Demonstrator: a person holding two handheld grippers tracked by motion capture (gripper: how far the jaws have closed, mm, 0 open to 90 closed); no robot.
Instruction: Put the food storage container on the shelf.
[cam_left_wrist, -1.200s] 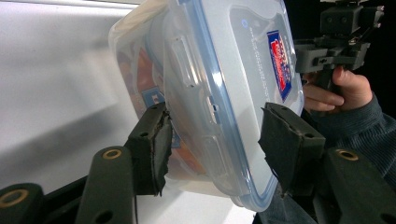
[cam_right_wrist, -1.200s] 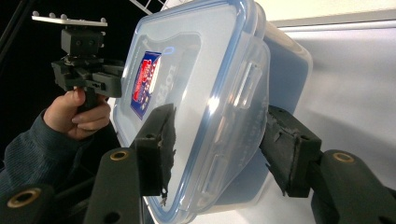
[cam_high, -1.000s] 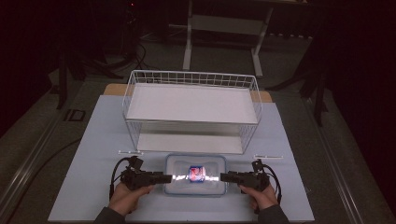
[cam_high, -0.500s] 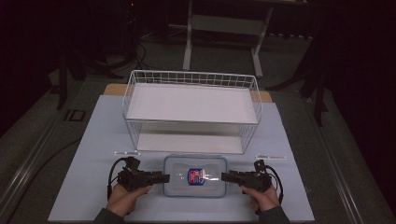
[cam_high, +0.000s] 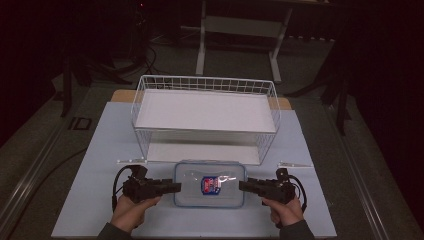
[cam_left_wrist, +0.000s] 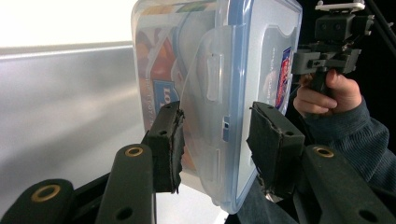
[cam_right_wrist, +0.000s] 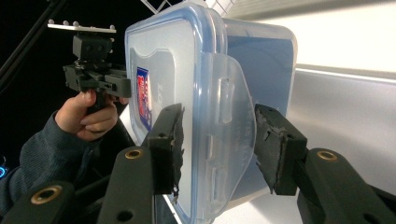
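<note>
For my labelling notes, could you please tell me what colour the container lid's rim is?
Blue, on the clear rectangular plastic container; the right gripper view shows it best.

clear plastic container (cam_high: 210, 184) with a blue rim and a red and blue label, white wire basket (cam_high: 204, 112), pale blue table cover (cam_high: 100, 150), both grippers' jaws black, dark blue-grey sleeve (cam_left_wrist: 355, 135)
</note>
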